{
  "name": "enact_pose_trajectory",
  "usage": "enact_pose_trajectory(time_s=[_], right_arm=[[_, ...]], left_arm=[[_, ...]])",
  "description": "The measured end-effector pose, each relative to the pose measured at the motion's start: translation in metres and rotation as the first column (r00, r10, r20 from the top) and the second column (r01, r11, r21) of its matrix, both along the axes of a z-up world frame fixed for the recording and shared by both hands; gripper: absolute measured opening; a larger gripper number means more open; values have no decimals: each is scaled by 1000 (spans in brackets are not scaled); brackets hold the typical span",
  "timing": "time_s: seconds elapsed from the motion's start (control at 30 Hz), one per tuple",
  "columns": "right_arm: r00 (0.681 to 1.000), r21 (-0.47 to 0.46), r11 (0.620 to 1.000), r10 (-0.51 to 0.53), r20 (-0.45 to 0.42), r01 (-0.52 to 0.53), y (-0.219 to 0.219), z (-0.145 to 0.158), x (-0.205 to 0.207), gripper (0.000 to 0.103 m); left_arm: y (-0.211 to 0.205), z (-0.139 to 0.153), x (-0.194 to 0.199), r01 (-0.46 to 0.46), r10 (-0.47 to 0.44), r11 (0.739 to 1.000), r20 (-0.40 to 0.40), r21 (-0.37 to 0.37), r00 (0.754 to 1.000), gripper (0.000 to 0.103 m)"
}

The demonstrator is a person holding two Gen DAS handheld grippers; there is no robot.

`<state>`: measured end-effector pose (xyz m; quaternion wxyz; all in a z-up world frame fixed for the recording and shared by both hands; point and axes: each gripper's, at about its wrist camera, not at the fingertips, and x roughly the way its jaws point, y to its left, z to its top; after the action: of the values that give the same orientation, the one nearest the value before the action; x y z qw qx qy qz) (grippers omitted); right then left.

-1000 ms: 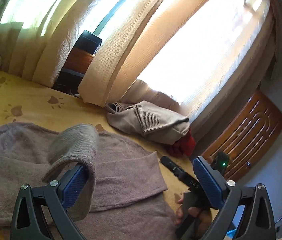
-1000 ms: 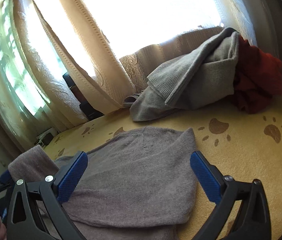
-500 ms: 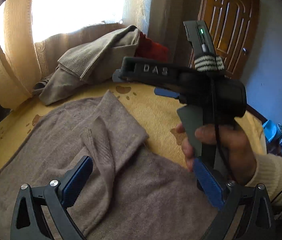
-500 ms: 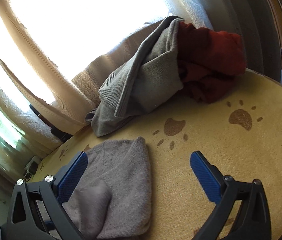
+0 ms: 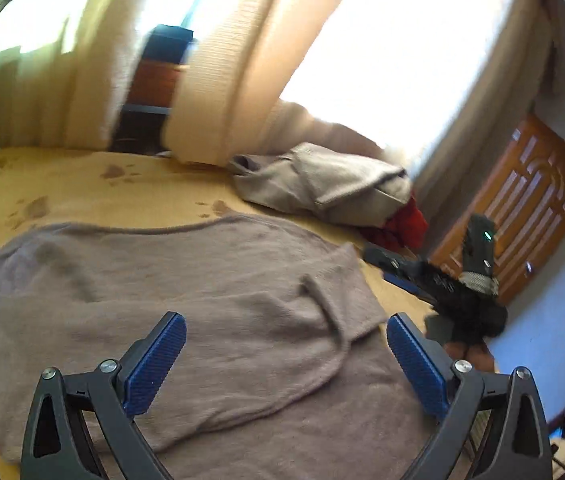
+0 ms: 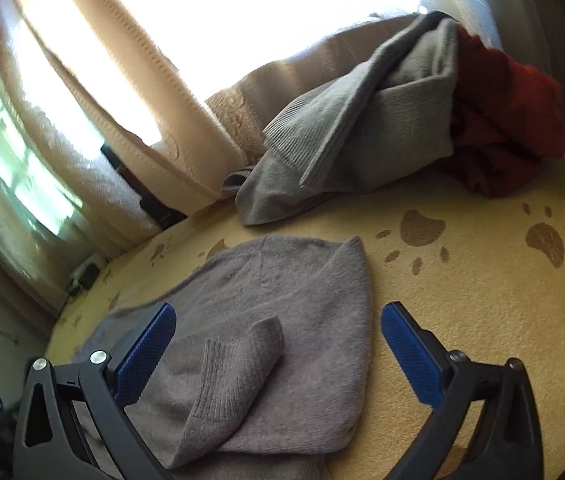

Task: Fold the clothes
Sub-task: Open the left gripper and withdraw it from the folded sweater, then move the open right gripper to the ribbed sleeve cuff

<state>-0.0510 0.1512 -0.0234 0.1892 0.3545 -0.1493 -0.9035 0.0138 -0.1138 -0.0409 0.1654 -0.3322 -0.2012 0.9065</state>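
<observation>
Sweater (image 5: 210,292), mauve-grey knit, lies spread on the yellow paw-print blanket (image 6: 462,300), with one sleeve (image 6: 234,372) folded back across its body, ribbed cuff up. From my left gripper (image 5: 286,360) I look down over the sweater; both blue pads (image 5: 154,364) stand wide apart with nothing between them, so it is released, hovering above the cloth and not touching it as far as I can tell. My right gripper (image 6: 274,352) is likewise spread wide and empty, angled low over the sweater's right edge, its left pad above the knit and its right pad (image 6: 410,356) over bare blanket. In the left view I see the right gripper (image 5: 442,288) off beyond the sweater's far corner, its black body tilted, a green light on top and a hand (image 5: 470,354) gripping its handle from below. The view there is blurred. A heap of clothes sits at the blanket's far side by the curtains (image 6: 154,92): a grey jumper (image 6: 366,132) draped over a red garment (image 6: 510,116), well apart from the sweater. A wooden door (image 5: 522,208) stands behind the right gripper.
</observation>
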Motion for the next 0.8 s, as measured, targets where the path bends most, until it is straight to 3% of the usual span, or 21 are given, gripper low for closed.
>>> enact_pose_trajectory(time_s=[0.1, 0.2, 0.23, 0.33, 0.4, 0.5, 0.57, 0.67, 0.7, 0.8], right_arm=[[994, 273, 957, 107, -18, -98, -50, -8, 12, 103], [977, 526, 831, 213, -6, -178, -100, -16, 24, 103], [979, 579, 799, 205, -6, -164, -101, -23, 31, 103], [992, 585, 804, 125, 9, -106, -78, -25, 33, 103], [1000, 560, 828, 20, 15, -25, -52, -20, 30, 103], [992, 551, 827, -123, -16, 112, -6, -12, 38, 103], [988, 485, 862, -149, -30, 145, 17, 0, 44, 103], [998, 177, 983, -47, 43, 39, 44, 13, 44, 102], [998, 78, 997, -8, 69, 3, 49, 15, 41, 102], [993, 3, 997, 72, 90, -73, 47, 16, 21, 85]], left_arm=[[-48, -17, 1, -114, 109, 990, 57, 87, 992, 102], [-63, -37, 0, -152, 143, 985, 117, 77, 983, 102], [-66, -44, 0, -159, 148, 985, 136, 72, 980, 102], [-68, -57, 2, -156, 141, 984, 158, 88, 977, 102], [-71, -56, 4, -155, 138, 983, 160, 98, 977, 102], [-73, -56, 4, -159, 139, 981, 162, 113, 977, 102], [-73, -55, 4, -159, 139, 980, 164, 116, 977, 102], [-74, -55, 5, -163, 142, 979, 165, 126, 976, 102], [-74, -56, 5, -164, 142, 978, 164, 130, 976, 102], [-74, -56, 6, -165, 143, 977, 158, 133, 977, 102]])
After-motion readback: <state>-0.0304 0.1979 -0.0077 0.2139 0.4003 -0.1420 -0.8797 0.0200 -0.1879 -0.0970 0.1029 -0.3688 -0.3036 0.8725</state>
